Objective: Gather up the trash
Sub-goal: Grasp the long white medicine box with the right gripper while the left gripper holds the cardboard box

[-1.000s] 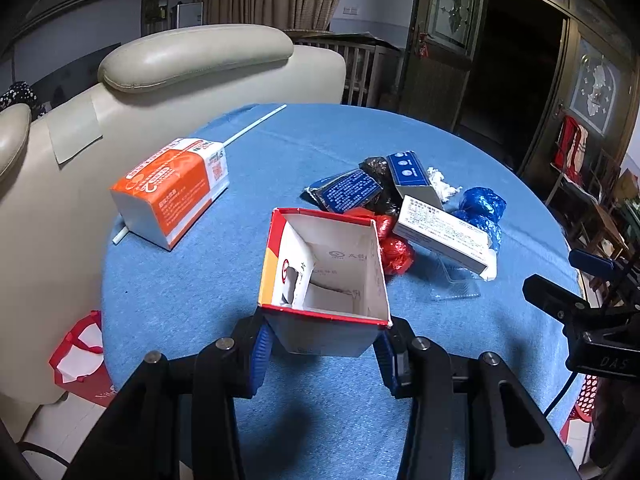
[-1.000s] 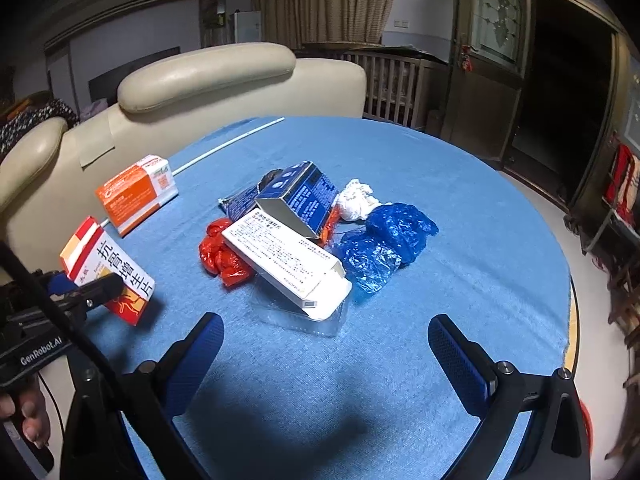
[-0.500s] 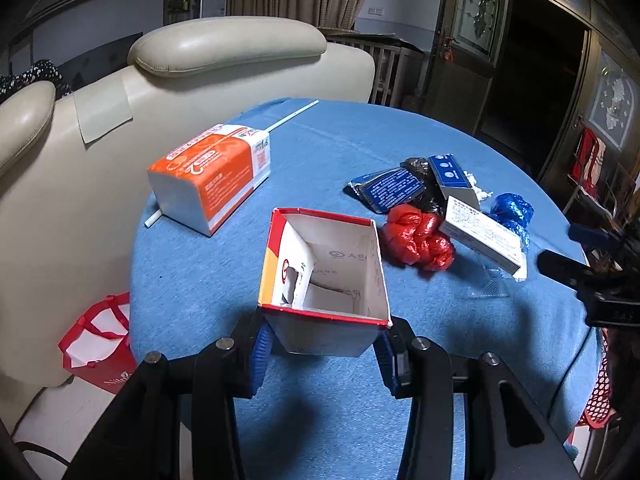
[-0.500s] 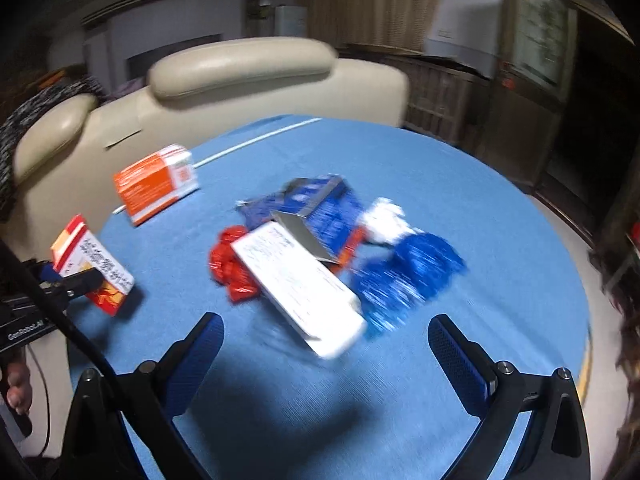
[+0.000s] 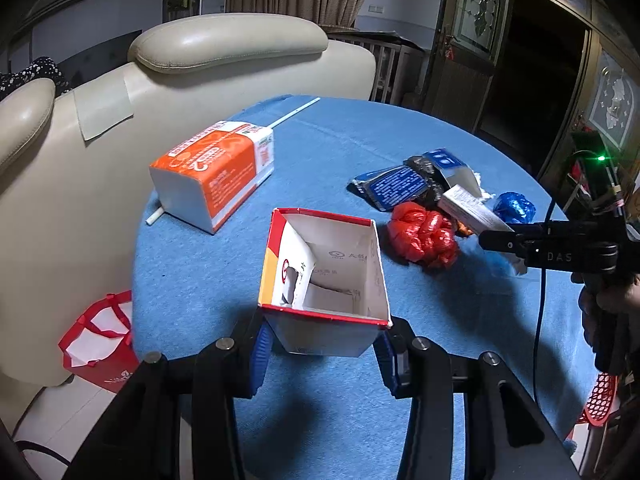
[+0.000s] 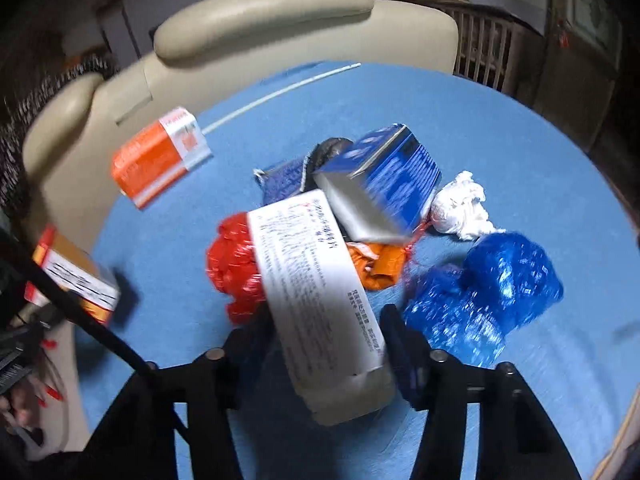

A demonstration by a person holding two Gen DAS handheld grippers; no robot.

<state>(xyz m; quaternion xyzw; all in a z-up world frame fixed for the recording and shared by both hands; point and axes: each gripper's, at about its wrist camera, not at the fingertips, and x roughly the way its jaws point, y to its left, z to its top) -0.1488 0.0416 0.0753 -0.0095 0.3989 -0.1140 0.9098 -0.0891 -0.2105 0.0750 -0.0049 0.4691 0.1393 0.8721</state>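
My left gripper (image 5: 322, 350) is shut on an open-topped red-and-white carton (image 5: 332, 280) and holds it upright over the blue table (image 5: 192, 272). My right gripper (image 6: 328, 340) points down at the trash pile. Its jaws are closing on a long white printed box (image 6: 312, 272), with the pads against both long sides. Around that box lie a crumpled red bag (image 6: 232, 264), an orange wrapper (image 6: 380, 264), a blue box (image 6: 392, 180), a white tissue wad (image 6: 460, 204) and blue bags (image 6: 492, 292). The left wrist view shows the white box (image 5: 468, 208) beside the red bag (image 5: 424, 236).
An orange-and-white carton (image 5: 216, 172) lies at the table's left, with a thin white stick (image 5: 296, 110) behind it. A cream sofa (image 5: 224, 44) hugs the far-left table edge. A red bag (image 5: 100, 336) sits on the floor. Dark wooden doors stand at the right.
My right gripper has dropped toward the pile, and its jaws have gone from wide open to narrow around the white box. My left gripper shifted slightly, then kept still with the carton.
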